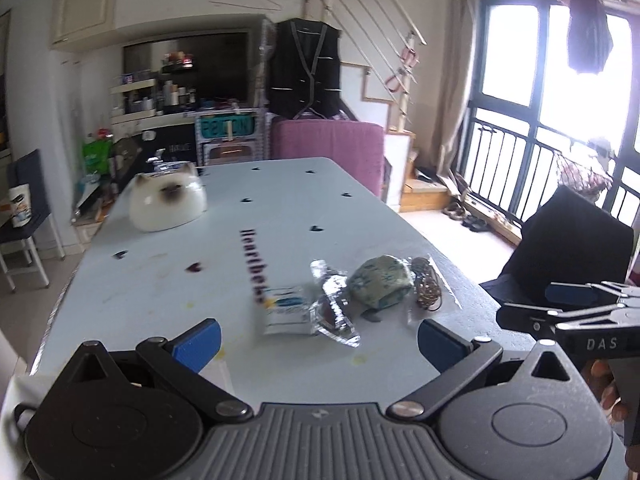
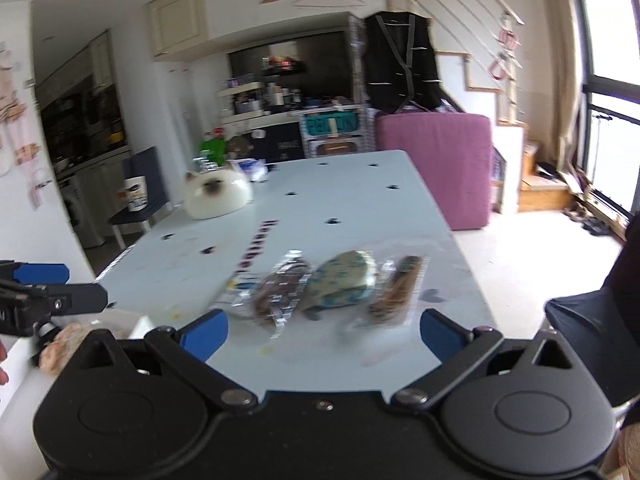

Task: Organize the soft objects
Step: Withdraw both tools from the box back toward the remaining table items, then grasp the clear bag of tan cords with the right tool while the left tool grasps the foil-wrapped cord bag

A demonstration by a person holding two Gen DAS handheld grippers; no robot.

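Lying in a row near the table [image 1: 168, 280] edge are four soft items: a white packet [image 1: 286, 310], a clear bag [image 1: 334, 304], a green floral pouch [image 1: 380, 282] and a bag of brown bands [image 1: 428, 286], each touching the next. A cat plush [image 1: 168, 200] sits well apart, farther back. Left gripper [image 1: 318, 338] and right gripper [image 2: 322, 330] both hover with jaws wide, empty. Nothing blocks the row.

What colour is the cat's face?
The cat toy is creamy white with a dark brown face, clearest in the left wrist view.
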